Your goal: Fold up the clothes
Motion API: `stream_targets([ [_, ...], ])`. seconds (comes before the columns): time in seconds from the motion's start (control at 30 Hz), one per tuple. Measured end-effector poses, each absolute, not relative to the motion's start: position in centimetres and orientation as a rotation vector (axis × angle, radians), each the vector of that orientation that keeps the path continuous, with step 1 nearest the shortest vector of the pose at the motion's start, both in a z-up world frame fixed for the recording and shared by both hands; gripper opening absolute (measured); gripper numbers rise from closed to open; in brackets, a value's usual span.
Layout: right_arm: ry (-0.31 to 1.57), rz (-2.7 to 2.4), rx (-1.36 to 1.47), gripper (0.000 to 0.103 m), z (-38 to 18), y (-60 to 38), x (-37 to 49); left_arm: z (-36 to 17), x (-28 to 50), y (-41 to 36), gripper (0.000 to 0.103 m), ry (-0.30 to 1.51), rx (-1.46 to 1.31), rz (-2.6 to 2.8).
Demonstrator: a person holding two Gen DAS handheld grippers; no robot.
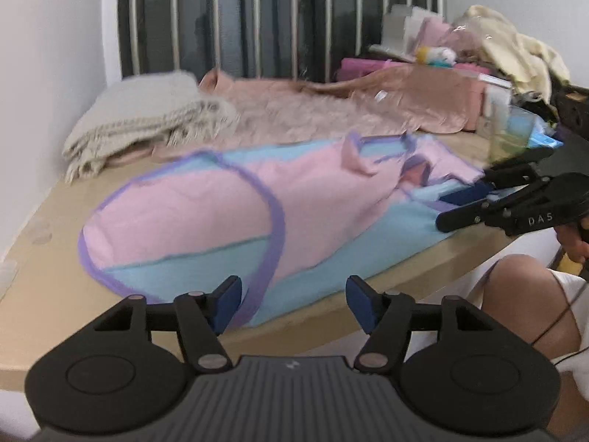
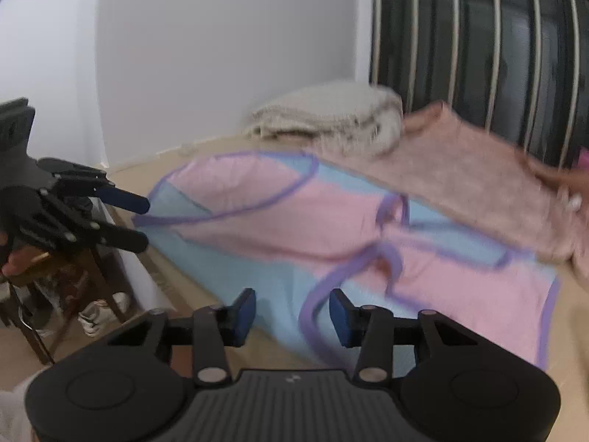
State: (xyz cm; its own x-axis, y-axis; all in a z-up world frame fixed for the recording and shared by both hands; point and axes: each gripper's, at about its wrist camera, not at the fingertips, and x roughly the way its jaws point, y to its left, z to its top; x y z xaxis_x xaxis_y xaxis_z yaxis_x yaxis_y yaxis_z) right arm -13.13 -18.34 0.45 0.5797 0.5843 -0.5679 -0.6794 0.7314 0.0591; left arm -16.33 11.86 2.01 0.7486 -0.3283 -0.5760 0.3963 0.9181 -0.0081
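Note:
A pink and light-blue garment with purple trim (image 1: 228, 213) lies spread on the beige table (image 1: 55, 294); it also shows in the right wrist view (image 2: 294, 228). My left gripper (image 1: 293, 304) is open and empty, just above the garment's near edge. My right gripper (image 2: 292, 316) is open and empty over the garment's blue part near the table's front edge. The right gripper also shows in the left wrist view (image 1: 467, 202), jaws apart beside the garment's right end. The left gripper also shows in the right wrist view (image 2: 141, 223), at the garment's left corner.
A folded beige knit blanket (image 1: 143, 118) sits at the back left. A peach fluffy garment (image 1: 331, 107) lies behind the pink one. A cluttered pile of fabrics and boxes (image 1: 478, 55) fills the back right. Barred window behind. A wooden chair (image 2: 73, 294) stands beside the table.

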Motion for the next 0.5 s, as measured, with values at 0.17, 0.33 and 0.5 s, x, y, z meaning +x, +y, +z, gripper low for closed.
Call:
stream_targets([
  [0.17, 0.617, 0.789, -0.010, 0.004, -0.3, -20.7, -13.5, 1.6, -16.5, 12.8, 0.058, 0.608, 0.040, -0.406],
  [0.33, 0.546, 0.812, -0.062, 0.025, 0.7, -22.3, -16.3, 1.4, -18.0, 11.5, 0.058, 0.569, 0.215, -0.471],
  [0.5, 0.294, 0.826, -0.572, 0.062, 1.1, -18.7, -20.5, 1.1, -19.5, 9.6, 0.059, 0.501, 0.470, -0.547],
])
